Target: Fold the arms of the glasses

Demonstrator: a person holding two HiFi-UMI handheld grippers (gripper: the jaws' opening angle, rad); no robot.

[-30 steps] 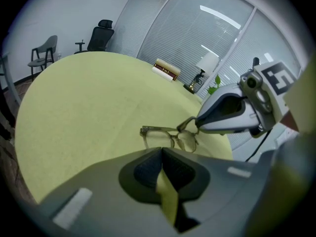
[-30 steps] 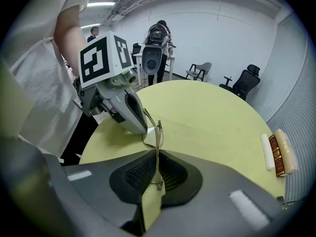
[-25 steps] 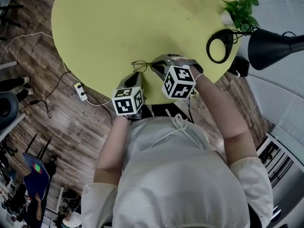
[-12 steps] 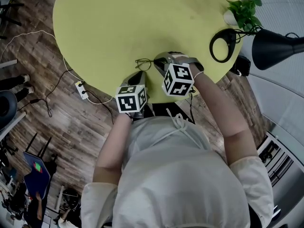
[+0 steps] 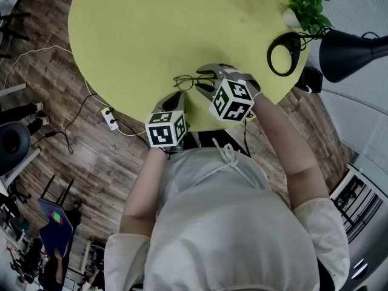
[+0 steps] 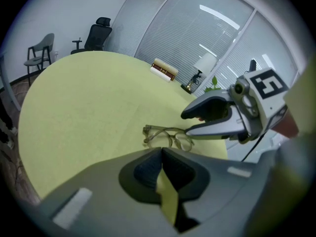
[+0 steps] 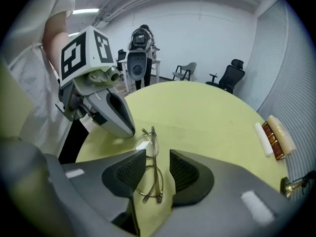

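The thin-framed glasses (image 5: 185, 81) lie flat on the yellow-green round table (image 5: 151, 29), near its front edge, and no arm sticks out from the frame. My right gripper (image 5: 204, 80) is open; its jaws have just been opening. In the right gripper view the glasses (image 7: 149, 174) lie between the two fingers of the right gripper (image 7: 158, 154), and the pads do not press on them. My left gripper (image 5: 177, 97) hovers just short of the glasses, on their near-left side. In the left gripper view the left gripper (image 6: 161, 152) is shut on nothing, and the glasses (image 6: 168, 136) lie just beyond its tips.
A potted plant (image 5: 309, 14), a black lamp (image 5: 351, 47) and its ring-shaped base (image 5: 282, 53) stand at the table's right edge. A power strip (image 5: 110, 118) with cables lies on the wooden floor at the left. A roll and a small box (image 7: 272, 135) lie far across the table.
The right gripper's jaws have opened and let go of the glasses, which now lie free on the table between them. Both hands have stayed about where they were.
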